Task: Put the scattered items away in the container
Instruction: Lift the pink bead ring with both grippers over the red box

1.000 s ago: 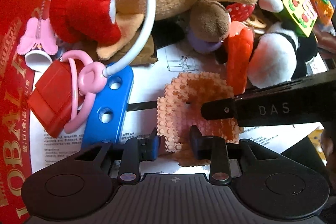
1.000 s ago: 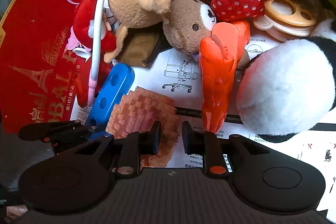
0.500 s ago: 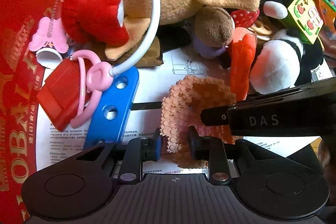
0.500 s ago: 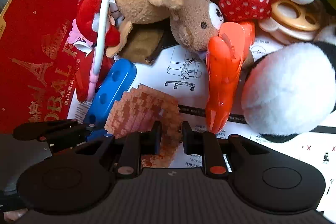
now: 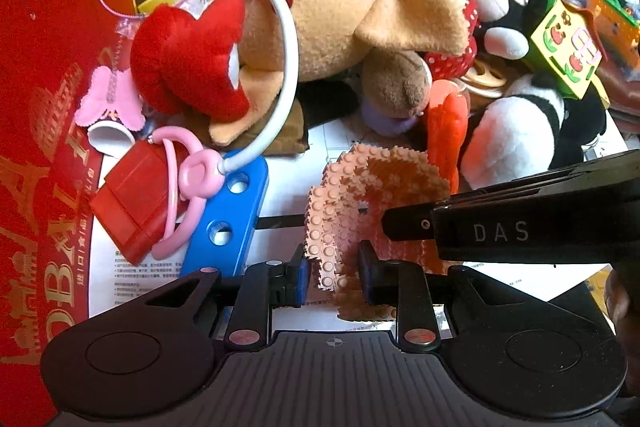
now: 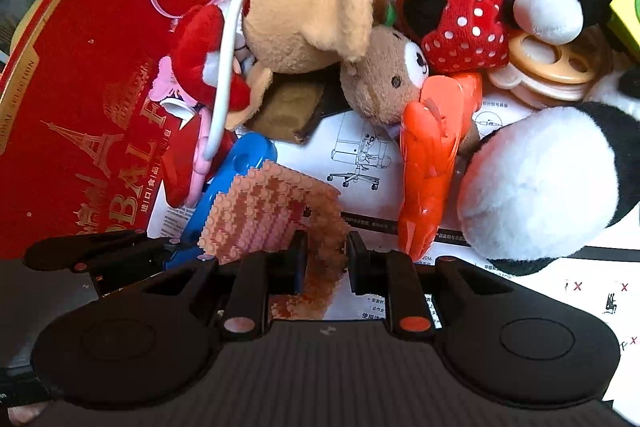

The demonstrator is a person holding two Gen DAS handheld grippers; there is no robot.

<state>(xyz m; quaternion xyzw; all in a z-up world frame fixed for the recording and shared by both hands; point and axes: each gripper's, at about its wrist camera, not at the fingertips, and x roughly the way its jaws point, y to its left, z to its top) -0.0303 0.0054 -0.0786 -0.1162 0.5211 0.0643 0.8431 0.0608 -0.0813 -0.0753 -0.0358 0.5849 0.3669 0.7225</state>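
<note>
A curled pink studded mat (image 5: 372, 187) hangs over a printed sheet (image 5: 288, 195). My left gripper (image 5: 331, 271) is shut on one edge of it. My right gripper (image 6: 324, 259) is shut on the other edge of the mat (image 6: 260, 215), and its black body (image 5: 520, 223) crosses the right of the left wrist view. The left gripper's fingers (image 6: 100, 251) show at the left of the right wrist view. A red box (image 5: 44, 107) with gold print stands at the left.
A blue holed plastic bar (image 5: 228, 219), a red block (image 5: 132, 195), a pink ring toy (image 5: 192, 179), an orange plastic toy (image 6: 432, 163), a tan plush (image 5: 340, 7), a small brown bear (image 6: 384, 83), a panda plush (image 6: 540, 179) and a red polka-dot doll (image 6: 468, 3) crowd around.
Both grippers have risen a little with the pink mat held between them. The pile of toys looks farther away in both views.
</note>
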